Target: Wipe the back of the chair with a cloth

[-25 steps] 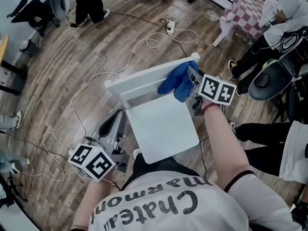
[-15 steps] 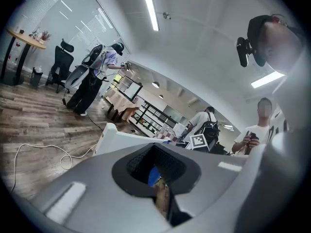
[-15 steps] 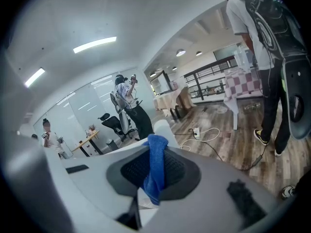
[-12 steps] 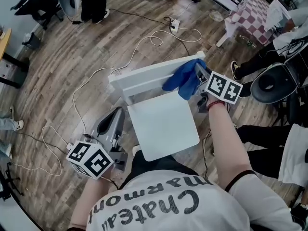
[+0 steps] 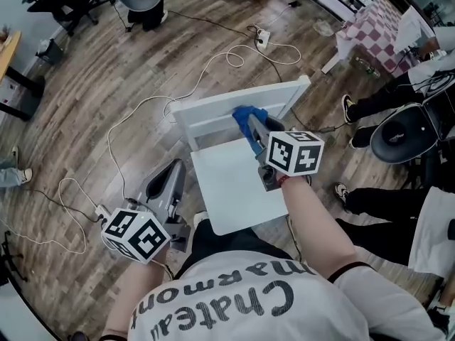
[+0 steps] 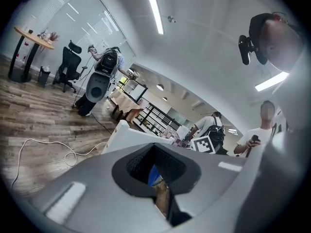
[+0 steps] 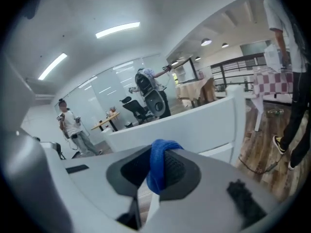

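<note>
A white chair stands in front of me, its backrest (image 5: pixel 213 109) at the far side of the seat (image 5: pixel 234 190). My right gripper (image 5: pixel 249 124) is shut on a blue cloth (image 5: pixel 244 114) and holds it against the middle of the backrest. In the right gripper view the cloth (image 7: pixel 159 166) is pinched between the jaws, with the backrest (image 7: pixel 194 125) just beyond. My left gripper (image 5: pixel 169 175) hangs low to the left of the seat, apart from the chair, its jaws together and empty. The left gripper view looks past its tips (image 6: pixel 155 171) at the backrest (image 6: pixel 129 136).
White cables (image 5: pixel 142 112) loop over the wood floor left of and behind the chair, leading to a power strip (image 5: pixel 261 38). An office chair (image 5: pixel 402 130) and people's legs stand at the right, a checkered table (image 5: pixel 373 16) at the back right.
My right gripper has slid the cloth left along the backrest, from its right end to the middle. The left gripper has barely moved.
</note>
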